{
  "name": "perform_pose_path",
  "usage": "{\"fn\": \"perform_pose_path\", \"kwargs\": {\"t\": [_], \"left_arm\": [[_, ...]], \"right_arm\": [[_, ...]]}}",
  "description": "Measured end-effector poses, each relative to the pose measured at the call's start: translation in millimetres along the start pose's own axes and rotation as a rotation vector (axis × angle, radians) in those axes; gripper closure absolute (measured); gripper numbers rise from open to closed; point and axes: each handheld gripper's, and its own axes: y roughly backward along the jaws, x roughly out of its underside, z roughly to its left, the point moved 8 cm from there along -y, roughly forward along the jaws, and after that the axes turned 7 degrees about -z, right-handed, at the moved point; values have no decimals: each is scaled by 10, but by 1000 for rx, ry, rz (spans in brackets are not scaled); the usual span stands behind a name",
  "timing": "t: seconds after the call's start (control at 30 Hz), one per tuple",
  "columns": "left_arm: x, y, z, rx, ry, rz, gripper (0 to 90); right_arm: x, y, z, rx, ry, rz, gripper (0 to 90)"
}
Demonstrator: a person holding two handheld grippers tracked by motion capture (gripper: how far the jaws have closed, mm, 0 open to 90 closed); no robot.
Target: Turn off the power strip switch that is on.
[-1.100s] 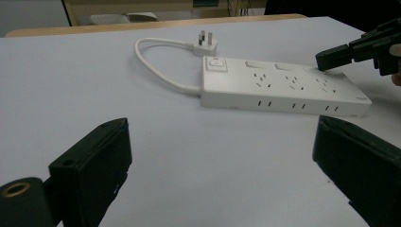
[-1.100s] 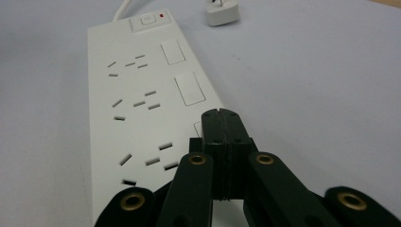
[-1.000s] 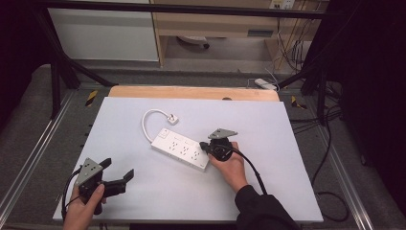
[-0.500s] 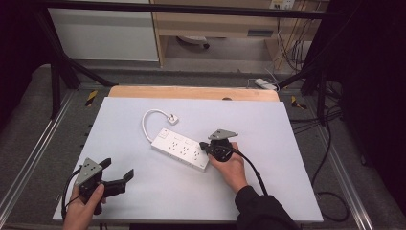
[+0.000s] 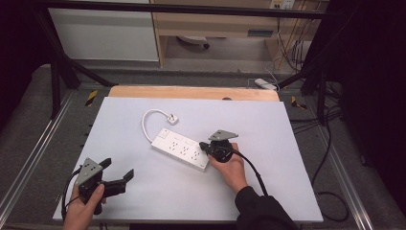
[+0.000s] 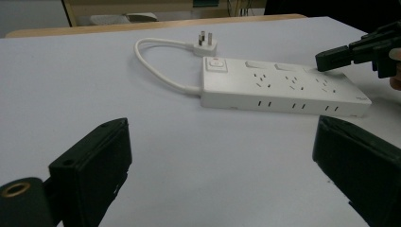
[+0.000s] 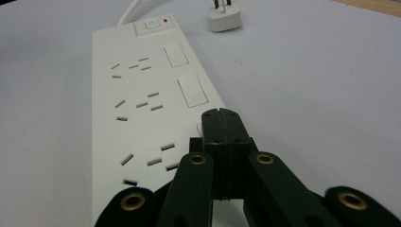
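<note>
A white power strip (image 5: pixel 182 149) lies slantwise in the middle of the white table top (image 5: pixel 287 143), its short cord looping to a white plug (image 5: pixel 172 118) behind it. My right gripper (image 5: pixel 204 144) is shut, nothing between its jaws. Its closed tip (image 7: pixel 221 119) sits over the strip (image 7: pixel 142 104) at the end nearest my right hand, just above the nearest rocker switch; I cannot tell whether it touches. My left gripper (image 5: pixel 118 168) stands open near the front left corner, well apart from the strip (image 6: pixel 283 90). Its view also catches the plug (image 6: pixel 205 46) and the right gripper's tip (image 6: pixel 331 56).
A strip of bare wood (image 5: pixel 191 92) runs along the table's far edge. Metal frame rails (image 5: pixel 43 143) flank both sides. Black cables (image 5: pixel 330 191) trail on the floor at the right. White cabinets (image 5: pixel 105 33) stand beyond the table.
</note>
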Motion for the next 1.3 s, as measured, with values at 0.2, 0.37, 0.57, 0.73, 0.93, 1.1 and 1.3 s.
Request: {"fn": "perform_pose_path", "kwargs": {"t": [0.2,0.37,0.57,0.73,0.93,1.1,1.3], "left_arm": [[1,0,1,0,-1,1,55],[0,2,2,-1,0,0,55],[1,3,3,-1,0,1,55],[1,1,4,-1,-1,1,54],[2,1,2,-1,-2,2,54],[2,1,6,-1,-2,1,55],[0,5,8,-2,-3,1,54]], "right_arm": [[4,2,0,-1,-4,-5,900],[7,1,-4,-3,-2,-9,900],[18,5,-4,-3,-1,-22,900],[50,45,-62,9,-6,-19,900],[55,65,-95,11,-17,-6,900],[51,59,-92,15,-25,-5,900],[42,57,-87,20,-18,7,900]]}}
